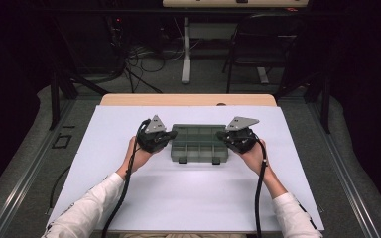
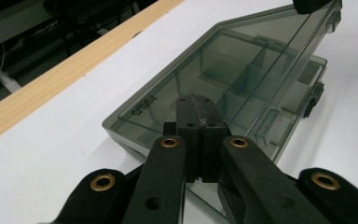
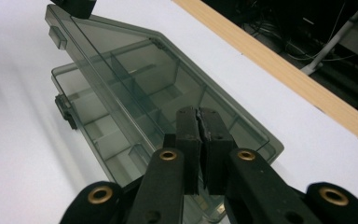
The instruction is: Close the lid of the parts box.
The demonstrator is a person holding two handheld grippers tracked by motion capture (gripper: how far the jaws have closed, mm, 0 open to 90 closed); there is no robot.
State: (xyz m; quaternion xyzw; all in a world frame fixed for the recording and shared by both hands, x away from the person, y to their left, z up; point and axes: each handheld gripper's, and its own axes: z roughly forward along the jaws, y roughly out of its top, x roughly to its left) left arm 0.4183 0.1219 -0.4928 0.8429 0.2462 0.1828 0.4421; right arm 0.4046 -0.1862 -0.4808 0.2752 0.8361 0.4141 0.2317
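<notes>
In the high view, a smoky grey compartment box (image 1: 197,143) lies near the middle of a white sheet (image 1: 129,198) that covers a wooden table (image 1: 188,99). The left gripper (image 1: 170,135) comes in at the box's left end and the right gripper (image 1: 222,135) at its right end, each carried by a hand (image 1: 138,154) in a white sleeve (image 1: 92,210), with a black cable (image 1: 121,198) trailing back toward the person. Two black latches (image 1: 216,160) sit on the box's near edge. In the left gripper view, the left gripper (image 2: 200,109) has its jaws pressed together, their tip over the near end of the clear lid (image 2: 242,51), which stands raised at an angle above the divided tray (image 2: 256,102); whether the tip touches the lid cannot be told. The tip of the other gripper meets the lid's far corner at the top of the frame. In the right gripper view, the right gripper (image 3: 198,122) is likewise closed, with nothing visibly pinched between its pads, and its tip lies over the near end of the tilted lid (image 3: 135,60), with the tray's compartments (image 3: 107,126) beneath and the table's wooden edge (image 3: 279,56) beyond.
</notes>
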